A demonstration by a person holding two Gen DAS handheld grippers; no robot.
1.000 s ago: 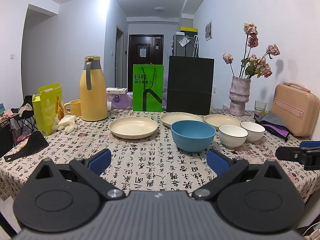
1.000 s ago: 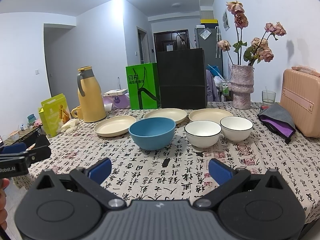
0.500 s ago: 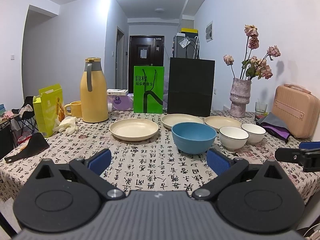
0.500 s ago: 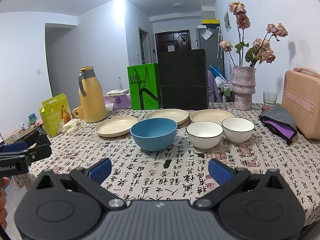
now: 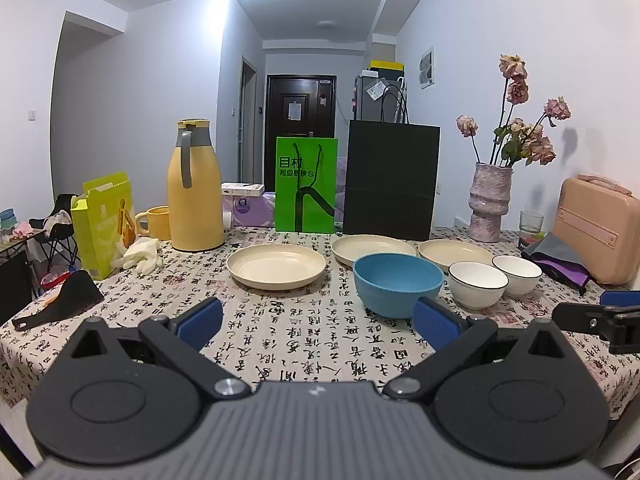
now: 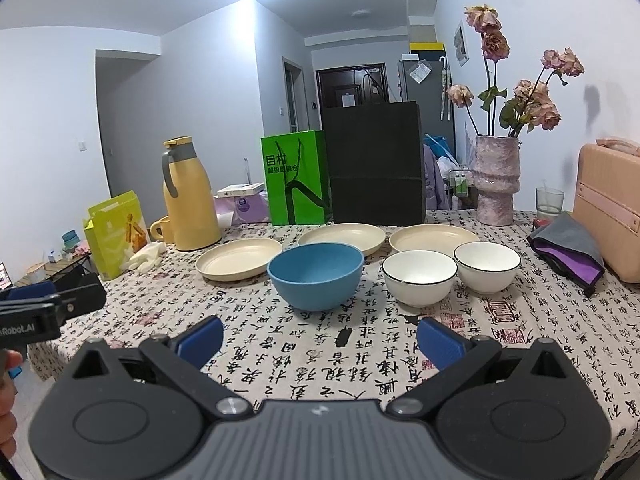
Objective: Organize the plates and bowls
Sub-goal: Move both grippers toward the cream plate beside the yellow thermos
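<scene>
Right now the dishes sit in two loose rows near the middle of the desk (image 5: 280, 344), which is covered by a cloth printed with black characters. In the front row a blue bowl (image 5: 398, 283) stands left of two white bowls with dark rims — the nearer white bowl (image 5: 478, 283) just beside the farther white bowl (image 5: 517, 274), the two very close, though contact cannot be told. Behind them lie three cream plates: the left plate (image 5: 276, 266), the middle plate (image 5: 372, 249) partly hidden by the blue bowl, and the right plate (image 5: 456, 254) behind the white bowls. All are upright and empty.

The left tool (image 5: 318, 318) hovers at the near edge of the desk with its blue-padded fingers spread wide, gripping nothing. The right tool (image 6: 320, 338) hangs likewise over the near edge — wide apart and empty — facing the blue bowl; in the left view its dark tip shows at the far right.

Farther back stand a yellow jug (image 5: 195, 186) with a grey handle, a yellow mug (image 5: 154, 222) beside it, a green paper bag (image 5: 306, 186) and a black paper bag (image 5: 390, 180). A pink vase (image 5: 490, 202) of dried roses stands at the back right, with a glass (image 5: 531, 222) and a peach case (image 5: 598, 232) near it. At the left are a lime box (image 5: 106, 222) and pale gloves (image 5: 142, 254).
</scene>
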